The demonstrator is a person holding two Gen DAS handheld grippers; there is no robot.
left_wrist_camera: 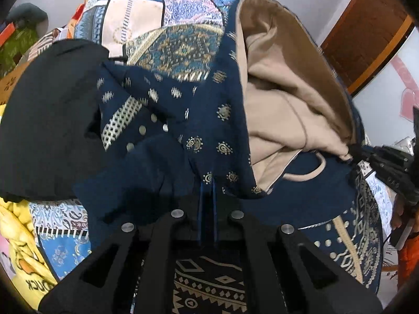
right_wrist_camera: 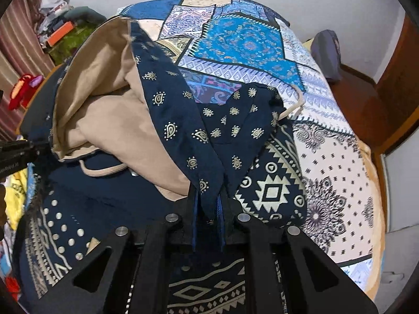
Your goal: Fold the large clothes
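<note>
I find the navy patterned garment [right_wrist_camera: 167, 130] on the patchwork bedspread [right_wrist_camera: 327, 157], its tan lining [right_wrist_camera: 104, 110] exposed. My left gripper [left_wrist_camera: 207, 183] is clamped on one hem corner, my right gripper [right_wrist_camera: 208, 204] on another, both lifted above the garment's body. I judge the first fold mid-way; laying down and later folds remain. The sleeves are hard to make out.

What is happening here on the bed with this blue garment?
A person is folding a large navy patterned garment with a beige lining on a bed with a patchwork cover. The left gripper and the right gripper are each shut on a navy edge of it, holding it over the part that lies on the bed.
</note>
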